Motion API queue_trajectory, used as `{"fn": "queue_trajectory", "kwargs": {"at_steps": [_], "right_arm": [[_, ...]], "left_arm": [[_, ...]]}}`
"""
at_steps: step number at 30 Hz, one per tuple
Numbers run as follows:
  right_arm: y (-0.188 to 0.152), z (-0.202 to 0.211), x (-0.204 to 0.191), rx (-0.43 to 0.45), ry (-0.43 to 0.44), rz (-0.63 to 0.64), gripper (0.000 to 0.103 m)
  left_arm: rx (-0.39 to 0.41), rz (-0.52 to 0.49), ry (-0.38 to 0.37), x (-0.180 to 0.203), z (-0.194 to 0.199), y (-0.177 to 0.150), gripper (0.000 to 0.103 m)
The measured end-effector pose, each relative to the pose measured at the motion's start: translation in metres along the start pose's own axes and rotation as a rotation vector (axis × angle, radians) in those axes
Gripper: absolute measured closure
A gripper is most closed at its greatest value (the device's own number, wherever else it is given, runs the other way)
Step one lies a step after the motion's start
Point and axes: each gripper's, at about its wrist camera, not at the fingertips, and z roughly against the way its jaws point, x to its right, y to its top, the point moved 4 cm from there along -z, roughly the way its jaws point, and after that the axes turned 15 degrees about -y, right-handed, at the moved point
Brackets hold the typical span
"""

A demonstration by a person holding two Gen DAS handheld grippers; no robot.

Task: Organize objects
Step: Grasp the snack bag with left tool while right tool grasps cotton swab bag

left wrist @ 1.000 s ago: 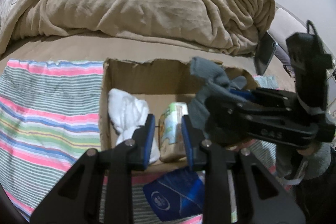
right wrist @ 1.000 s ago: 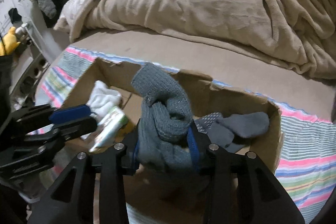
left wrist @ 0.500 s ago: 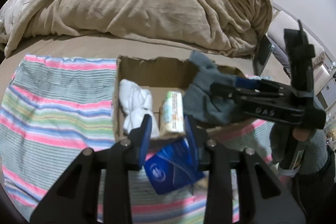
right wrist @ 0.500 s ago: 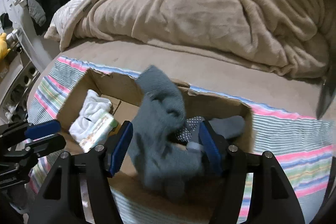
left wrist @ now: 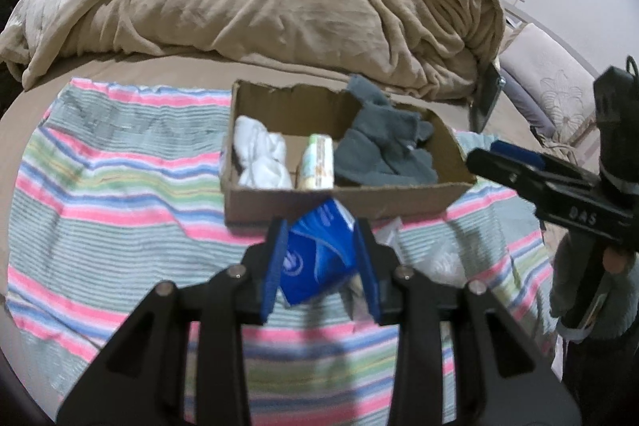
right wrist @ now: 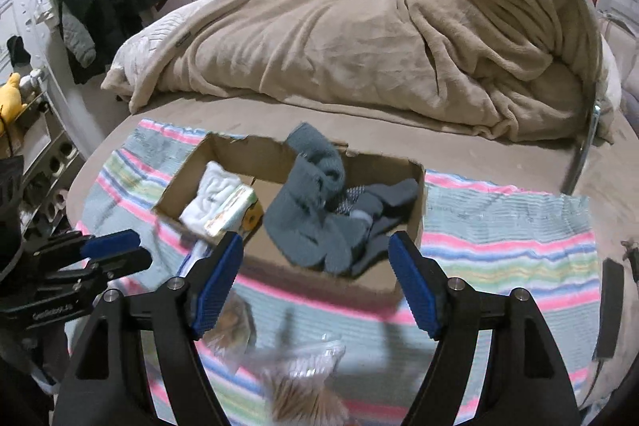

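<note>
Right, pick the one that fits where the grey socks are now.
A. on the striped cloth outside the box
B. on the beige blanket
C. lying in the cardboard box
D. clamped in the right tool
C: the grey socks lie heaped in the cardboard box, while the right tool stands wide open in front of it with nothing between its pads.

bed (right wrist: 255, 114) | on it: beige blanket (right wrist: 359, 38); striped cloth (left wrist: 100, 194) under cardboard box (left wrist: 343, 198)
</note>
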Motion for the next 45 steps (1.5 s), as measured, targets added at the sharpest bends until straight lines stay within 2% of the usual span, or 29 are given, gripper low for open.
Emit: {"fn": "queue_trajectory", "kwargs": {"at_steps": [3, 6, 7, 14, 24, 30, 39, 40, 42, 45], "right_arm": [[-0.013, 0.009, -0.001, -0.003, -0.007, 0.015, 0.025], [-0.026, 0.012, 0.0, -0.012, -0.009, 0.016, 0.025], [-0.031, 0.012, 0.001, -0.017, -0.013, 0.016, 0.025], [-0.061, 0.009, 0.001, -0.051, -0.017, 0.04, 0.025], [-0.09, -0.003, -0.01, -0.089, 0.045, 0.092, 0.025], [-0.104, -0.014, -0.013, -0.124, 0.082, 0.109, 0.025], [-0.122, -0.03, -0.027, -0.143, 0.028, 0.212, 0.025], [-0.124, -0.032, -0.028, -0.145, 0.019, 0.221, 0.026], [-0.126, -0.036, -0.026, -0.155, 0.013, 0.215, 0.045], [-0.125, -0.037, -0.02, -0.161, 0.029, 0.18, 0.051]], "left_arm": [[-0.015, 0.007, -0.001, 0.004, 0.0, -0.009, 0.063], [-0.022, 0.019, -0.012, 0.007, -0.001, -0.017, 0.045], [-0.019, 0.025, -0.018, 0.009, -0.001, -0.02, 0.044], [-0.055, 0.025, -0.019, 0.019, -0.011, -0.033, 0.043], [-0.096, 0.041, -0.013, 0.03, -0.036, -0.048, 0.043], [-0.092, 0.061, 0.003, 0.028, -0.044, -0.05, 0.043], [-0.109, 0.056, 0.009, 0.031, -0.062, -0.051, 0.043], [-0.11, 0.056, 0.009, 0.031, -0.063, -0.051, 0.043], [-0.11, 0.059, 0.01, 0.03, -0.067, -0.052, 0.043], [-0.111, 0.067, 0.016, 0.027, -0.072, -0.053, 0.043]]}}
